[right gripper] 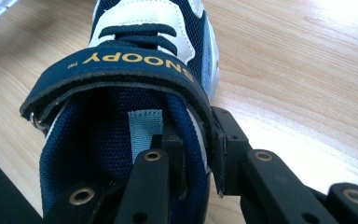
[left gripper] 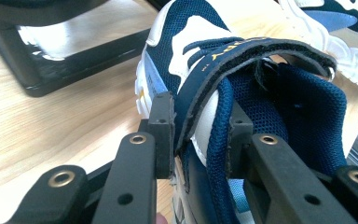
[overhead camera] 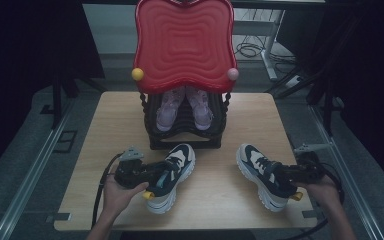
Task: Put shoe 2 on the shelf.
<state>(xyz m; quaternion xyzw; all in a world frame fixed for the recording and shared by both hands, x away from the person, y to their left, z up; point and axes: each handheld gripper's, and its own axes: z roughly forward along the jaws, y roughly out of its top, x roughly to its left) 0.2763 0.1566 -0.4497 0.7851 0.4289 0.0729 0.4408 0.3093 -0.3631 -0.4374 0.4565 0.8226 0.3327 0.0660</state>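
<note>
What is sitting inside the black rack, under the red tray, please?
A pair of pale pink sneakers stands toe-down inside the black rack. The red tray on top covers their heels, so their upper ends cannot be seen.

I'm reading "SNOOPY" in yellow letters on the strap [right gripper: 121, 65] of the right shoe [right gripper: 135, 93]; the small print beside it is staying unreadable.

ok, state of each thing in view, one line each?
left gripper: shut on left sneaker, one jaw inside the collar, one outside
right gripper: shut on right sneaker, same kind of grip
left sneaker: upright on the table, strap fastened
right sneaker: upright on the table, strap fastened
pink shoes: stowed in the black rack, toes forward
red tray: resting on top of the rack
</note>
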